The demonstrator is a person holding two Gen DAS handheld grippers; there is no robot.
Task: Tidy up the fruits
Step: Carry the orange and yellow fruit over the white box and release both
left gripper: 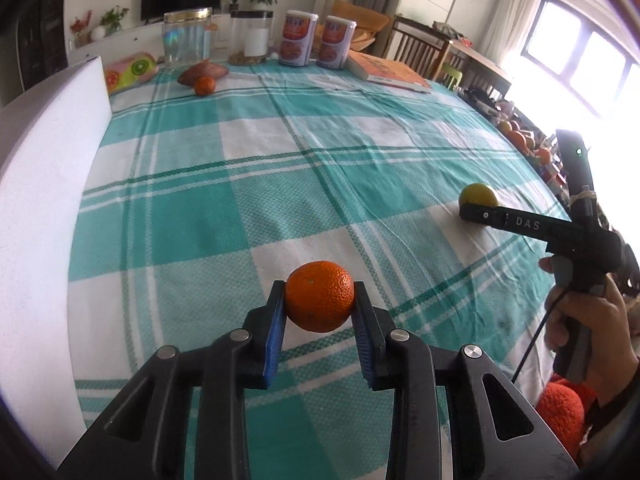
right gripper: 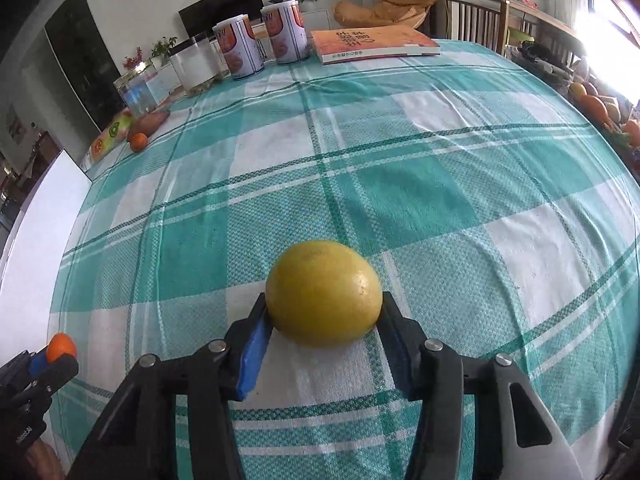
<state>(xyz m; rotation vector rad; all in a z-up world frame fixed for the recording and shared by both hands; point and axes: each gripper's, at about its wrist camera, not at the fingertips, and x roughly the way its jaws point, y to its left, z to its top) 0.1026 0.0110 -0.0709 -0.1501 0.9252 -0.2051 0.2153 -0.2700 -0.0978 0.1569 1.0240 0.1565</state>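
My left gripper [left gripper: 319, 300] is shut on an orange tangerine [left gripper: 320, 296] and holds it just above the teal checked tablecloth [left gripper: 280, 160]. My right gripper [right gripper: 324, 312] is shut on a yellow lemon [right gripper: 324, 292] low over the cloth; the lemon [left gripper: 478, 195] and the right gripper also show at the right of the left wrist view. The held tangerine [right gripper: 61, 346] shows at the lower left of the right wrist view. A second small tangerine [left gripper: 205, 85] lies at the far left beside a sweet potato [left gripper: 202, 71].
A white foam board [left gripper: 44, 200] stands along the table's left edge. At the back stand a glass jar [left gripper: 187, 38], a plastic jar [left gripper: 251, 38], two cans [left gripper: 298, 38] and a book [left gripper: 386, 71]. More fruit [left gripper: 520, 136] lies beyond the right edge.
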